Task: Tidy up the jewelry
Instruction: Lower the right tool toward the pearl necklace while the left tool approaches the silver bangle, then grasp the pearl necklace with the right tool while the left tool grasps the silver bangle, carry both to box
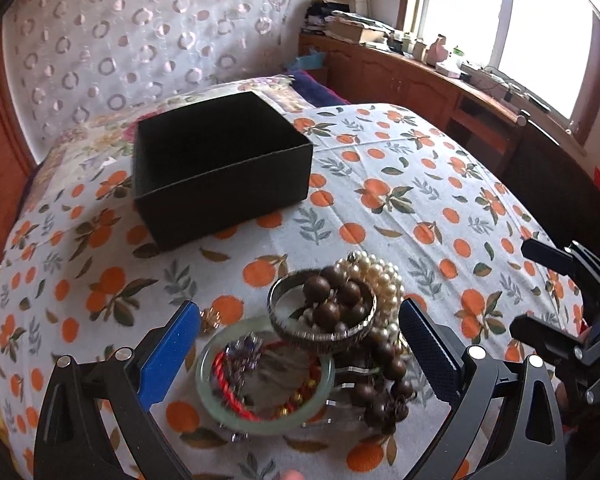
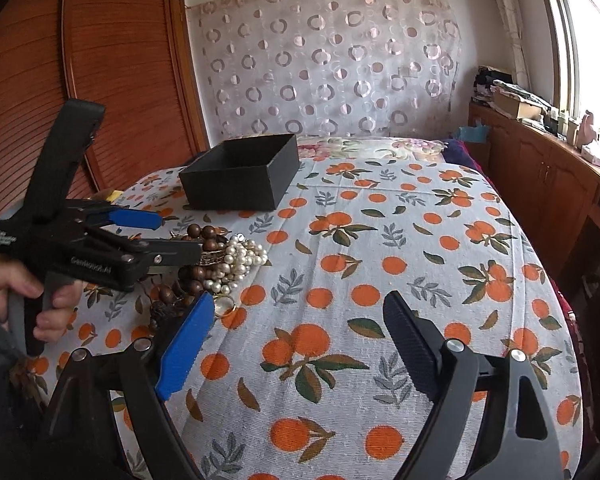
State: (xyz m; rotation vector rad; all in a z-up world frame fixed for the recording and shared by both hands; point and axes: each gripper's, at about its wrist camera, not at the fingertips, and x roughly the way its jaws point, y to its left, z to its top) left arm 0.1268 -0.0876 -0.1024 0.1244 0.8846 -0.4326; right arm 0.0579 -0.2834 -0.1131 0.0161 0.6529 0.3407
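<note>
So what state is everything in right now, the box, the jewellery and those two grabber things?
Black box: open, looks empty.
Jewelry pile: heaped on the bedspread, outside the box.
Left gripper: open, jaws either side of the pile.
Right gripper: open, holding nothing.

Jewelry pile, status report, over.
Left gripper open over the jewelry pile, nothing gripped. Right gripper open, empty, above bare bedspread. Black box open behind the pile, path clear.
</note>
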